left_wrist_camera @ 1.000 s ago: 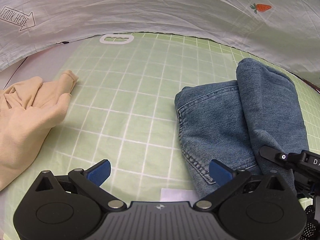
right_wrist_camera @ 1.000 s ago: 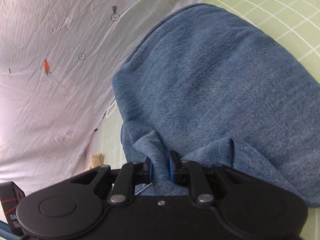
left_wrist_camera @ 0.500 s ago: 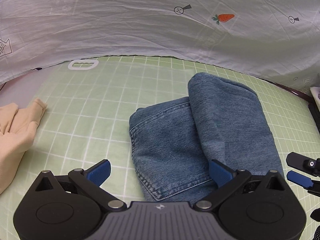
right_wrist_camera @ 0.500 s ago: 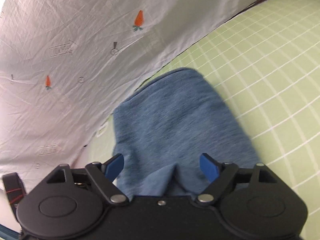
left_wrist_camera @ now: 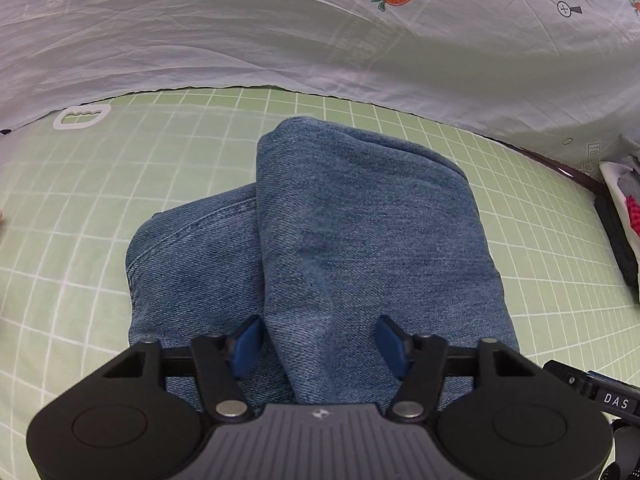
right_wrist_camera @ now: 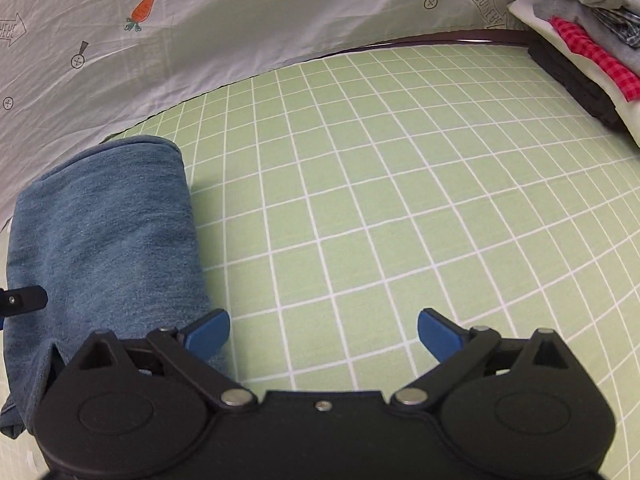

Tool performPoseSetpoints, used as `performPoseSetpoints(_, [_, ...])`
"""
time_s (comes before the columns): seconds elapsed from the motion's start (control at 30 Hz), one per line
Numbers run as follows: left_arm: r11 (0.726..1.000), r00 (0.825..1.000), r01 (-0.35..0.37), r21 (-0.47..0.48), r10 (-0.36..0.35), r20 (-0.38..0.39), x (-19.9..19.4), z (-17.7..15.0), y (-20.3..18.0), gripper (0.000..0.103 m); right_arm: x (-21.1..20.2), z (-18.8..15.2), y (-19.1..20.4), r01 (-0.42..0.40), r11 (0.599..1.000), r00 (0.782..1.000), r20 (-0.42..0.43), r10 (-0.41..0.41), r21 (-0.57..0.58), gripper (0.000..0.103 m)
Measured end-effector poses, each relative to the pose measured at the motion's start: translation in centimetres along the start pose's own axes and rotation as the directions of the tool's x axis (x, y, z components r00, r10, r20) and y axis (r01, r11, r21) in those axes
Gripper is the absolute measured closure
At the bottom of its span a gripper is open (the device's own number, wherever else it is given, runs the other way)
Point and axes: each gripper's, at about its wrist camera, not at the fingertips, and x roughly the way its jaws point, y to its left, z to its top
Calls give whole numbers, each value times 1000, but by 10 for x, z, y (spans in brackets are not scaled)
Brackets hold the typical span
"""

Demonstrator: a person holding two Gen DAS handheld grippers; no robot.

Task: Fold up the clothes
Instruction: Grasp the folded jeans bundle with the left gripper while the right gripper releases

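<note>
Here the folded jeans are lying on the green grid mat, their long axis running away from the cameras toward the white printed sheet behind. The left gripper is sitting right over the jeans' near end, its jaws having just been closing, now about half open with the top fold of denim between the blue pads; whether the pads are pressing yet is hard to tell. The right gripper is hanging beside the jeans' right edge, jaws having just been opening, now spread wide and holding nothing, only bare mat between them. So the left hand is the nearer one, likely taking the near end for the next move.
</note>
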Motion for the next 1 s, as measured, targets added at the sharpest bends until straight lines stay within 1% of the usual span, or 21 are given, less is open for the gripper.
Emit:
performPoseSetpoints(0.03, [1000,1000,-4,11,4,2,1,-1,-1,73,4,2,0,2,1000,1000,-6,-2,6,1])
performPoseSetpoints(0.07, [1000,1000,0,23,0,20,-2,-3,-2,84,7,4,0,2,1000,1000,-10,-2,14,1])
performPoseSetpoints(0.1, [999,999,14,32,-15,35,-5,-4,-1,89,9,4,0,0,1000,1000,-13,0,20,1])
performPoseSetpoints(0.13, [999,998,26,39,-28,49,-8,-6,0,92,11,3,0,-4,1000,1000,-15,4,21,1])
performPoseSetpoints(0.3, [996,994,39,76,-47,96,-28,-11,2,94,20,-9,12,-11,1000,999,-36,11,0,1])
performPoseSetpoints(0.37, [995,990,50,83,-61,127,-45,-10,6,94,17,-14,19,-5,1000,1000,-24,5,-20,1])
performPoseSetpoints(0.43, [994,983,79,70,-89,160,-65,-8,13,95,15,-17,22,-3,999,1000,-9,2,-34,1])
performPoseSetpoints(0.57, [994,972,93,53,-102,212,-96,-12,33,95,13,-22,24,8,1000,1000,-5,-8,-26,1])
performPoseSetpoints(0.6, [995,973,94,26,-97,209,-96,-14,41,95,13,-23,24,10,1000,1000,-8,-10,-23,1])
performPoseSetpoints(0.67, [993,981,98,-59,-87,173,-86,-21,63,94,16,-25,25,14,1000,1000,-17,-15,-18,1])
performPoseSetpoints(0.73, [984,990,101,-146,-84,114,-64,-30,85,93,19,-25,29,16,1000,1000,-20,-16,-21,1])
performPoseSetpoints(0.8, [973,994,99,-208,-87,65,-44,-40,101,89,20,-24,34,15,999,1000,-17,-16,-32,1])
performPoseSetpoints(0.83, [967,994,103,-233,-94,50,-36,-45,109,85,20,-23,36,13,999,1000,-14,-13,-38,1])
performPoseSetpoints(0.87, [960,993,118,-256,-108,52,-33,-49,115,81,20,-23,37,8,999,1000,-11,-9,-43,1])
performPoseSetpoints(0.9, [954,991,129,-269,-118,58,-33,-50,118,80,19,-22,39,3,999,1000,-6,-3,-47,1])
performPoseSetpoints(0.93, [953,991,130,-273,-119,58,-33,-50,119,75,18,-21,40,-4,999,1000,3,4,-48,1])
performPoseSetpoints(0.97, [955,992,121,-269,-111,55,-33,-49,119,66,15,-19,40,-16,999,1000,16,16,-43,1])
performPoseSetpoints(1.0, [958,993,112,-266,-102,51,-32,-49,120,61,12,-16,41,-33,999,999,32,34,-32,1])
